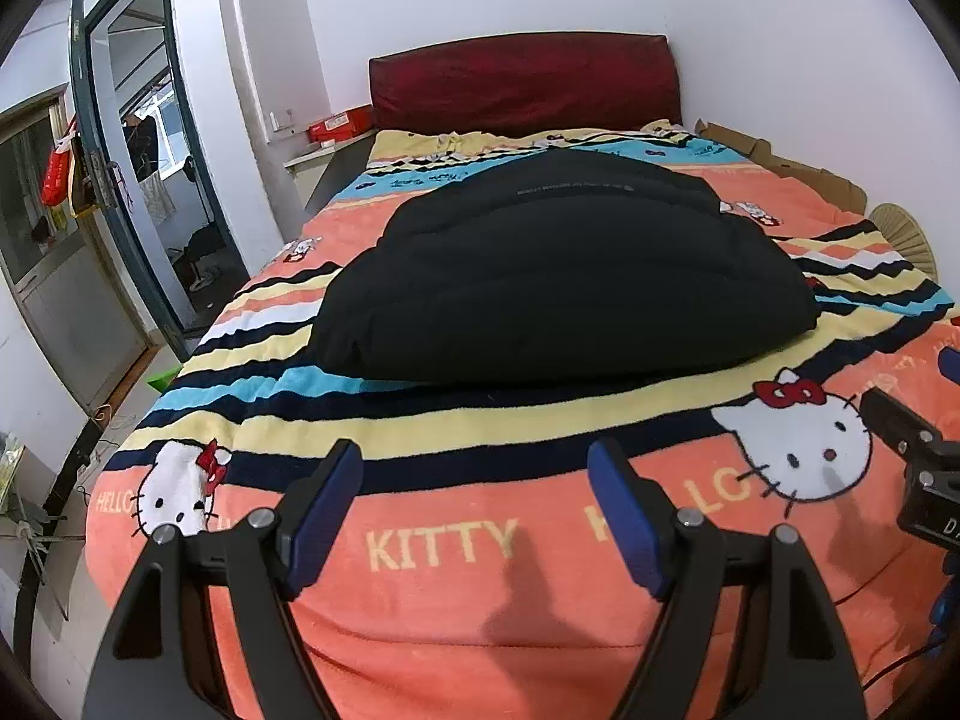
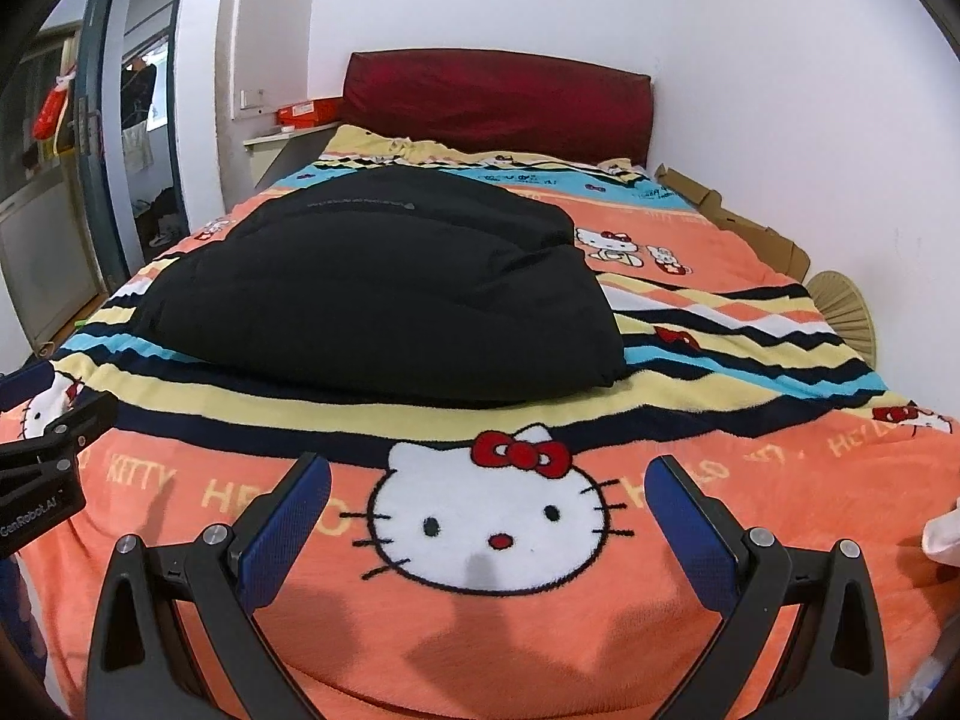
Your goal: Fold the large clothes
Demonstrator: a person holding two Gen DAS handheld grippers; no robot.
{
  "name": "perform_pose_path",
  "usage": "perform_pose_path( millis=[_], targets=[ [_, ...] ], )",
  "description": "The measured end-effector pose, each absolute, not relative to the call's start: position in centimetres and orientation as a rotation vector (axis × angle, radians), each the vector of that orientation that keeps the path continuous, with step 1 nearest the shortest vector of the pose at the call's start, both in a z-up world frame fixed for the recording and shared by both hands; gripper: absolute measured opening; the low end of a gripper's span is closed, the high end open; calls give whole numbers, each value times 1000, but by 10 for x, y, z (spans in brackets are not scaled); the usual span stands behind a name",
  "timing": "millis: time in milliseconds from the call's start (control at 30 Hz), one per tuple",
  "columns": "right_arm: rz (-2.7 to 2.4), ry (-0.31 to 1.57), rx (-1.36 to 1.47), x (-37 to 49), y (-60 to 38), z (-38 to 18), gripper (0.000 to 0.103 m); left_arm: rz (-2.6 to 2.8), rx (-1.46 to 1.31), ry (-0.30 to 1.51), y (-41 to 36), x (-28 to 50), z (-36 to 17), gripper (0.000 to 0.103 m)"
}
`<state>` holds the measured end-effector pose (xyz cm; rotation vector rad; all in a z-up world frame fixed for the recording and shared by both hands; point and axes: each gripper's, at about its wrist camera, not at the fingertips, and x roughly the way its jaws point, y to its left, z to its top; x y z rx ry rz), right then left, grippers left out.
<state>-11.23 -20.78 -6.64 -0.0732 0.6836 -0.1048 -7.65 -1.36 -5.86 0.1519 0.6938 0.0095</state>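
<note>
On the blanket (image 1: 468,546) lies a black garment (image 1: 558,288) — both hand-held grippers gape.

The folded garment (image 1: 564,276) lies mid-bed on the blanket (image 1: 456,546), before the headboard (image 1: 522,81).

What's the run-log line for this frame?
phase: approach | left tongs: open, empty | right tongs: open, empty | black padded jacket: bundled on bed blanket, untouched

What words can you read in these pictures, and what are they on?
"KITTY", with cut-off "HELLO": orange blanket.
"GenRobot.AI": left gripper body, in the right wrist view.
"DA", cut off: right gripper body.
Pale line across the black garment: too small to read.
Red box print: blurred.
</note>
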Motion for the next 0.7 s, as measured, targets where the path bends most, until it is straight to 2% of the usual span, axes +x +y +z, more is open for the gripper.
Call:
perform_pose_path(
  millis=[700],
  targets=[
    [-109, 730, -60, -102, -211, -81, 103, 11, 138, 715, -6, -69, -67, 77]
  ],
)
